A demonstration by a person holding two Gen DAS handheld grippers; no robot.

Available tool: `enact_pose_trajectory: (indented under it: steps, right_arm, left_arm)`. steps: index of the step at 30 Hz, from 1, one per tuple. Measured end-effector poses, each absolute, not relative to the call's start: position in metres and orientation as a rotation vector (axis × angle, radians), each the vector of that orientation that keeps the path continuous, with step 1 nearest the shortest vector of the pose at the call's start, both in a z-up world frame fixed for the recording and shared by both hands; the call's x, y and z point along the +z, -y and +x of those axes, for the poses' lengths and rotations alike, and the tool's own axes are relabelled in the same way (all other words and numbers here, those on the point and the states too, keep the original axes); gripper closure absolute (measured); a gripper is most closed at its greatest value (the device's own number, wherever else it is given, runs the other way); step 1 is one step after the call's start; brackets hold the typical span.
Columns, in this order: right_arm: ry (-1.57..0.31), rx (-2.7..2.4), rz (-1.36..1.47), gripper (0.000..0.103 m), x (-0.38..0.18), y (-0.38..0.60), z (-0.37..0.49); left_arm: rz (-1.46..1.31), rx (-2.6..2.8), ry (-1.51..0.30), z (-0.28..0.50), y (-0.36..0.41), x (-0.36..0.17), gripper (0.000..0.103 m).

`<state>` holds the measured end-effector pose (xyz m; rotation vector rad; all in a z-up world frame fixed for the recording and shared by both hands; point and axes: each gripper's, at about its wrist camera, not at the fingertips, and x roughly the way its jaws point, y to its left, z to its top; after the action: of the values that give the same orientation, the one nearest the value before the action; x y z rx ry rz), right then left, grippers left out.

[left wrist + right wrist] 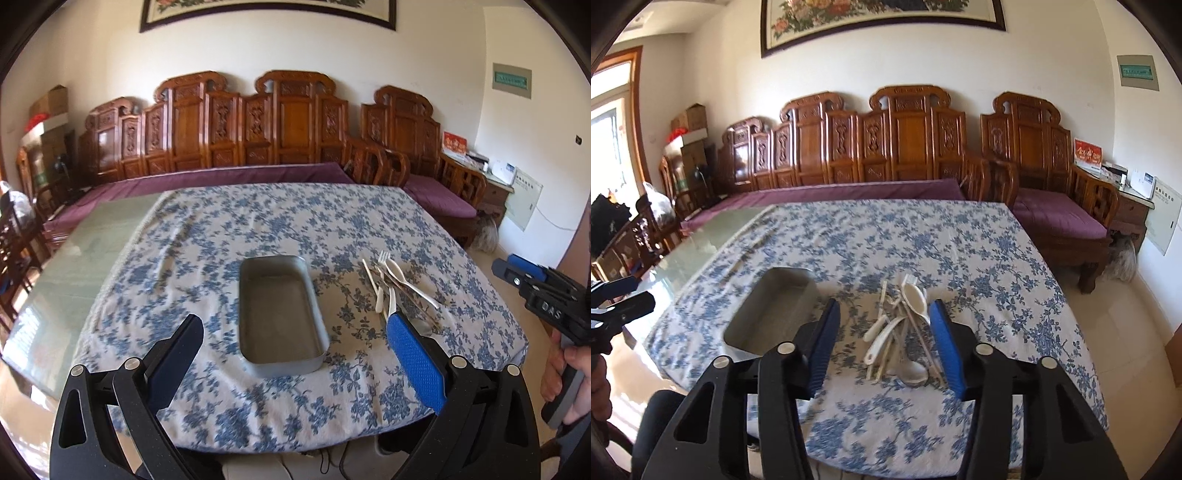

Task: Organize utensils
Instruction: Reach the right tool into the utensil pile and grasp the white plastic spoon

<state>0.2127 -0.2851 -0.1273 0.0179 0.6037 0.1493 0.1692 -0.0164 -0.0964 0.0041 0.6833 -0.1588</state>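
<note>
Table draped in a white cloth with blue flowers [280, 221], bare green tabletop [92, 251] exposed along the cloth's left side. Grey metal tray [280, 354] near the middle of the cloth, nothing in it. Just right of the tray, apart from it, a loose pile of utensils [905, 332]: white spoons [916, 299], a white fork [384, 258], pale chopsticks [369, 275] and a metal spoon [912, 373], crossed over one another. Left gripper [295, 332] in the air above the near edge of the table, jaws wide apart around nothing, tray framed between them. Right gripper [884, 319] also in the air, aimed at the pile, jaws partly apart with nothing clamped, held by a hand [569, 376]. Carved wooden bench [912, 147] with purple cushions against the far wall.
</note>
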Motion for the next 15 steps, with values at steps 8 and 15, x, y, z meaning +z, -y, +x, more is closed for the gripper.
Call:
enact_pose_trajectory:
  steps: [8, 15]
  right_arm:
    - [-0.710, 0.139, 0.032, 0.076, -0.169, 0.317, 0.264]
    - [-0.788, 0.155, 0.014, 0.076, -0.214, 0.333, 0.297]
  left_arm:
    - [-0.016, -0.264, -0.785, 0.221, 0.053, -0.134, 0.032]
    - [0.032, -0.302, -0.851, 0.259, 0.091, -0.165, 0.041]
